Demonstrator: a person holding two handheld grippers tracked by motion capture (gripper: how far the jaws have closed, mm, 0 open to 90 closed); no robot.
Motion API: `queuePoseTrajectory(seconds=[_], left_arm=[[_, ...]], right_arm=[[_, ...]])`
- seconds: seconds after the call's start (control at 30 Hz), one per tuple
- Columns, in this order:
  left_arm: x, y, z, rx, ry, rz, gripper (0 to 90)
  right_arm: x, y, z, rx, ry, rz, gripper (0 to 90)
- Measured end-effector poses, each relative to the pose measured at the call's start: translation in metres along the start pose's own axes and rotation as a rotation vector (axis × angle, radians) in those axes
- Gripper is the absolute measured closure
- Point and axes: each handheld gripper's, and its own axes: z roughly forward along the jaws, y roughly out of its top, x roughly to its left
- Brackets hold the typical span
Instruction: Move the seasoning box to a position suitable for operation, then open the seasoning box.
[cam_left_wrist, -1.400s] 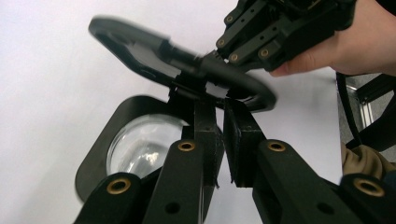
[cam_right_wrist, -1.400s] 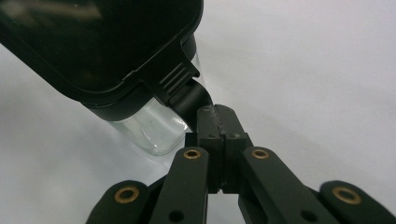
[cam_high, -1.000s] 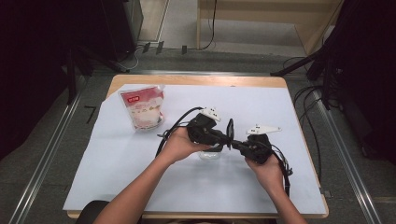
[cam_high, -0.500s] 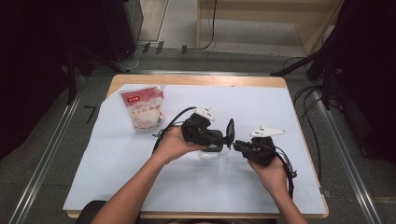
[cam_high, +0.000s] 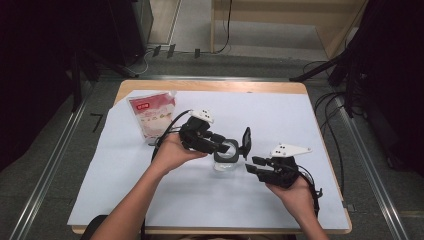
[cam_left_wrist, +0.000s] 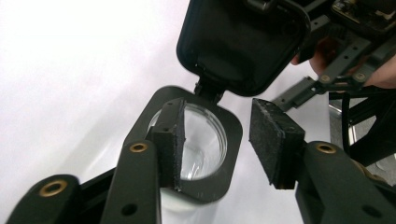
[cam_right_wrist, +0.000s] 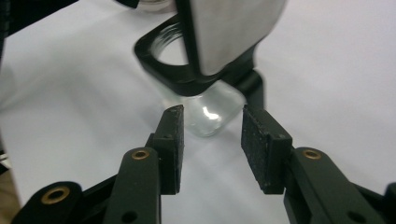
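Observation:
A small clear glass jar (cam_high: 226, 162) with a black square collar (cam_left_wrist: 231, 140) stands on the white sheet mid-table. Its hinged black lid (cam_high: 246, 141) is flipped up and open. My left gripper (cam_high: 222, 145) is at the jar's mouth. In the left gripper view it (cam_left_wrist: 219, 121) is open, one pad over the opening and the other outside the collar's edge. My right gripper (cam_high: 252, 166) sits low, just right of the jar. In the right gripper view it (cam_right_wrist: 212, 119) is open, aimed at the jar's glass base (cam_right_wrist: 210, 112), with nothing between the pads.
A pink and white pouch (cam_high: 152, 116) stands at the back left of the white sheet (cam_high: 300, 120). Cables trail from both grippers. The wooden table's edge (cam_high: 210, 86) runs along the back, with dark equipment beyond it.
The right gripper has drawn back to the right, away from the jar. The left gripper has shifted slightly right at the jar's rim. The lid now stands upright and open.

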Motion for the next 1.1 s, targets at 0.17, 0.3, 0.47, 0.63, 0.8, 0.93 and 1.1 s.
queuePoseTrajectory(seconds=[0.17,0.3,0.47,0.63,0.8,0.93,1.1], left_arm=[[0.004,-0.004,-0.013,-0.003,0.003,-0.015,50.5],[0.006,-0.011,-0.021,-0.023,0.0,-0.038,48.0],[0.009,-0.018,-0.028,-0.01,0.033,-0.036,40.5],[0.014,-0.026,-0.038,-0.002,0.046,-0.056,40.0],[0.021,-0.034,-0.051,-0.004,0.07,-0.084,41.0],[0.025,-0.041,-0.061,-0.012,0.087,-0.107,41.4],[0.031,-0.05,-0.075,-0.02,0.125,-0.129,41.6]], right_arm=[[0.019,0.001,0.003,0.048,0.04,-0.011,59.8],[0.026,0.003,0.005,0.032,0.056,-0.027,56.2],[0.034,0.004,0.012,0.044,0.079,-0.037,53.0],[0.041,0.005,0.02,0.062,0.099,-0.064,51.2],[0.046,0.005,0.028,0.083,0.118,-0.094,50.3],[0.049,0.006,0.032,0.09,0.124,-0.099,50.4],[0.051,0.007,0.038,0.098,0.134,-0.114,50.0]])
